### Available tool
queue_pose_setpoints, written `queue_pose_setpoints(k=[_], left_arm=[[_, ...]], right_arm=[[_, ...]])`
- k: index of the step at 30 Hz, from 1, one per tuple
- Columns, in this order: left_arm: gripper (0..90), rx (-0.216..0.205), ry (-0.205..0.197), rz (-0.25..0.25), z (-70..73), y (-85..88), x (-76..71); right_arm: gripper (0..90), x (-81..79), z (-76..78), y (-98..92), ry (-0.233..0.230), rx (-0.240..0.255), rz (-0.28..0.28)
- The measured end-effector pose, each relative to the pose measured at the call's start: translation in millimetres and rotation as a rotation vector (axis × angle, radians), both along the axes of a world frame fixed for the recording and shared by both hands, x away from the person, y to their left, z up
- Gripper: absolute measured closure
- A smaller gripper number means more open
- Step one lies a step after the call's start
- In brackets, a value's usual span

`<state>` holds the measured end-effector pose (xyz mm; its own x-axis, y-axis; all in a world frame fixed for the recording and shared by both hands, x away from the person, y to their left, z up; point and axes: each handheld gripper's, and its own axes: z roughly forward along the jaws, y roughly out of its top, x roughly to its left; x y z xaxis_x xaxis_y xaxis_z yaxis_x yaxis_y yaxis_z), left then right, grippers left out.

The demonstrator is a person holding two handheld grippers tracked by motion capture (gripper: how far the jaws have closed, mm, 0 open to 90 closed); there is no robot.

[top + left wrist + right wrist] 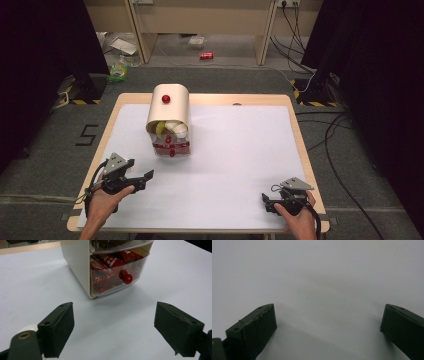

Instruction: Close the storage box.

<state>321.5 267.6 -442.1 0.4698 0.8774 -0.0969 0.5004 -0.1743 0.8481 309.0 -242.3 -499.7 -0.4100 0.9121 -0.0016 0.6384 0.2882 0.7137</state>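
High view first: the wooden-edged table point(299, 140) carries a white sheet point(235, 150) that covers nearly all of its top. Toward the back left of that sheet stands a small cream drawer cabinet point(170, 102) with a rounded top, its clear drawers facing the person. Its upper drawer point(167, 129) holds pale and yellowish things, too blurred to name; they may be wrapped snacks. The lower drawer point(117, 272) is closed, or close to it, and packed with red packets point(105, 265). From the left gripper view it lies straight ahead, beyond the jaws and well apart from them.

At the front left corner, the left gripper point(146, 176) is held in the person's left hand point(107, 197), aimed toward the cabinet's front. Its jaws stand wide apart over bare sheet, with nothing between them. The right gripper point(264, 199) sits at the front right corner in the right hand point(295, 217), well away from the cabinet. Seen through the right gripper view, its jaws are likewise spread wide, and only plain white sheet lies between them.

Smallest of all are the round red knobs: one on the cabinet's top point(165, 99) and one on the lower drawer's front point(127, 278).
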Motion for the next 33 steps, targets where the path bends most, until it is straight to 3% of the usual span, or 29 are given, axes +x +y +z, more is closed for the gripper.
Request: queue_pose_setpoints(k=[33], left_arm=[[16.2,0.024,0.036,-0.031,-26.8,-0.5,-20.8]], right_arm=[[0.6,-0.1,-0.1,-0.1,-0.001,0.000,0.001]])
